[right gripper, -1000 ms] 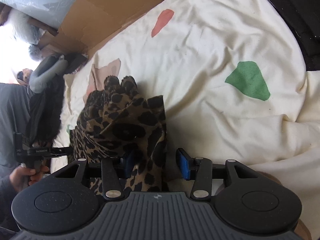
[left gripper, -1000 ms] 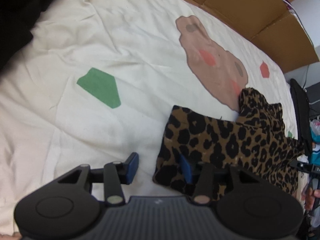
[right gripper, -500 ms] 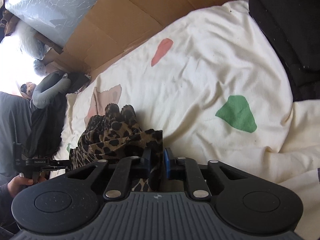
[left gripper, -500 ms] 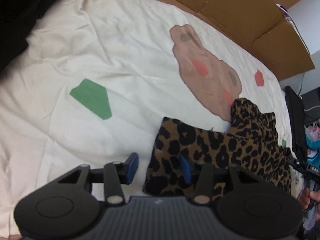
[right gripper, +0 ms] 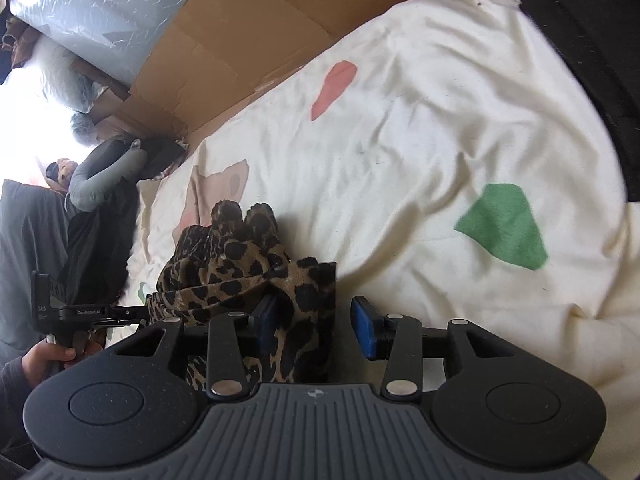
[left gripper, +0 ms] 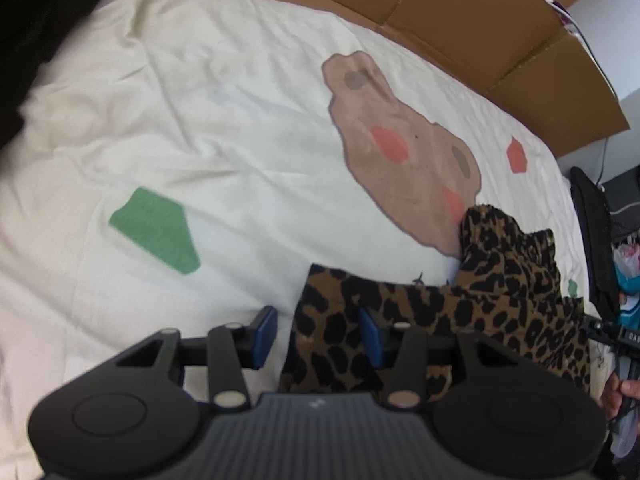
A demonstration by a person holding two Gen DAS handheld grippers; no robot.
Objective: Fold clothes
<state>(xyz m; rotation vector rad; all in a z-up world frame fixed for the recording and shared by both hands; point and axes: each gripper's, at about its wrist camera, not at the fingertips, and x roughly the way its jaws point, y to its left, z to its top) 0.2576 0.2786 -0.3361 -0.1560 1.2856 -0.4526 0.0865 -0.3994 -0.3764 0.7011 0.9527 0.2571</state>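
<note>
Leopard-print garment (left gripper: 460, 320) bunched at five o'clock; right gripper (right gripper: 316, 326) opening around its corner, left gripper (left gripper: 318, 334) spread, unpinched. Next: grab edges, flatten.

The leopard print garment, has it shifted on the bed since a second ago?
Cannot tell. In the left wrist view the leopard print garment sits at about the same spot beside the bear print on the sheet; small frame shifts look like camera tilt.

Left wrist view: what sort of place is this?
Probably a bedroom at home: a cream bedspread with cartoon prints covers a bed, a leopard-print garment lies on it, and flattened cardboard lines the far side.
</note>
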